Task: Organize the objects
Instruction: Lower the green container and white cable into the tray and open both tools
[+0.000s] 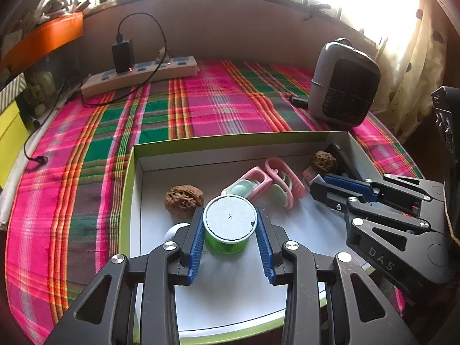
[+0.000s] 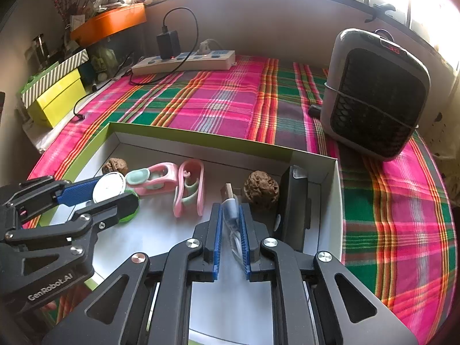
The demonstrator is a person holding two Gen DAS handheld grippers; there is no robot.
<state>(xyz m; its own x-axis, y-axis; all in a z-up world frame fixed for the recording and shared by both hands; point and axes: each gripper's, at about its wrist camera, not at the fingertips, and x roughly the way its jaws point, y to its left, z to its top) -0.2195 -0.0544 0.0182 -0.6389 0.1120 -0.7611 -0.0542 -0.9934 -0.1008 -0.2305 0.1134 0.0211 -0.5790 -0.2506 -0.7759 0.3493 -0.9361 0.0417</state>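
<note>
Left gripper (image 1: pixel 230 230): we see its blue pads on either side of the green tub with the white lid (image 1: pixel 230 220), touching the sides, so we read it as clamped on the tub, which stands upright on the tray floor.
Right gripper (image 2: pixel 231 224): we see its jaws nearly closed on a small clear-capped USB stick (image 2: pixel 231 207), whose metal plug pokes out past the fingertips.
Tray (image 1: pixel 130 201): we find a shallow box with a white floor and green rim lying on the plaid cloth (image 1: pixel 201 103); both grippers reach into it.
Walnuts: we count two in the tray, one (image 1: pixel 184 201) just beside the tub, the other (image 2: pixel 261 187) near the far right corner, just beyond the USB stick.
Pink clips (image 1: pixel 267 184): we see two pink-and-mint pieces lying between the walnuts, touching each other.
Black item (image 2: pixel 293 210): it stands against the tray's right wall; we cannot tell what it is.
Background: we see a grey heater (image 2: pixel 376 95) and a power strip (image 1: pixel 138 76) on the cloth, well apart from the tray.
</note>
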